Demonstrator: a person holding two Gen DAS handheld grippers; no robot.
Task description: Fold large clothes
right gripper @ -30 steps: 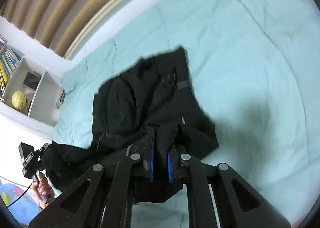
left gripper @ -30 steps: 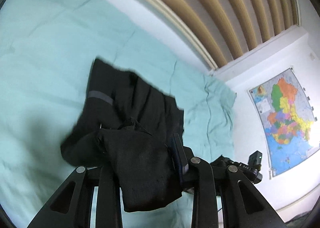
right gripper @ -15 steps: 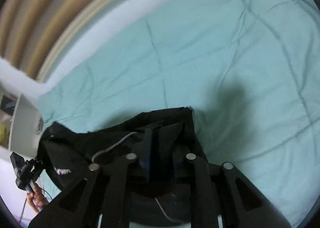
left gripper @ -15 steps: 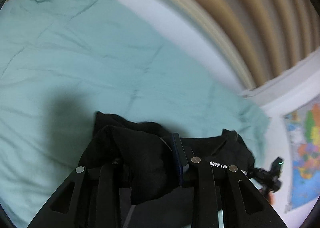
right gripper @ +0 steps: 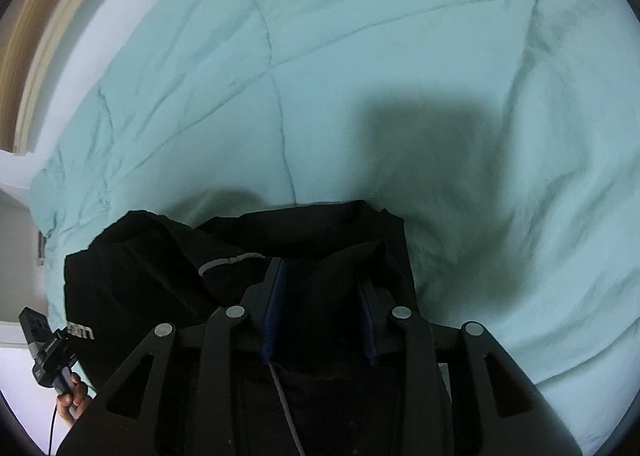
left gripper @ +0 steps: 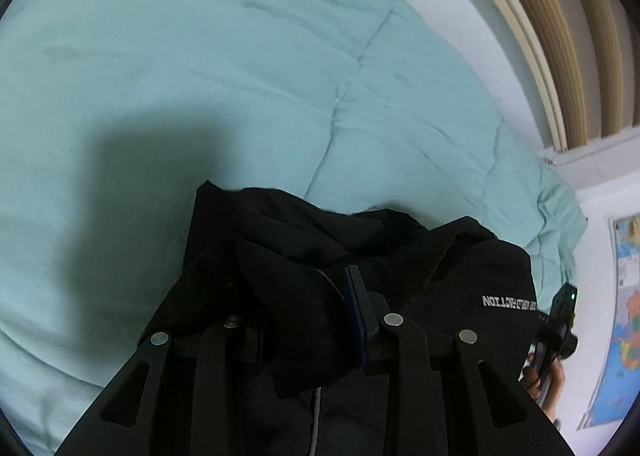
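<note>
my left gripper is clamped on a bunched fold of the black garment, which lies heaped on the mint quilt right under both claws. my right gripper is opening, black cloth lying loose between its blue pads. beyond the garment's far edge, bare quilt with dark shadows. past the quilt's corner: a wall map and a hand holding a black device.

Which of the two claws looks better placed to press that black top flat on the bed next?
Probably the right gripper: its jaws are opening over the black garment, freeing it. The left gripper has bunched cloth between its fingers, above the teal bedspread.
</note>
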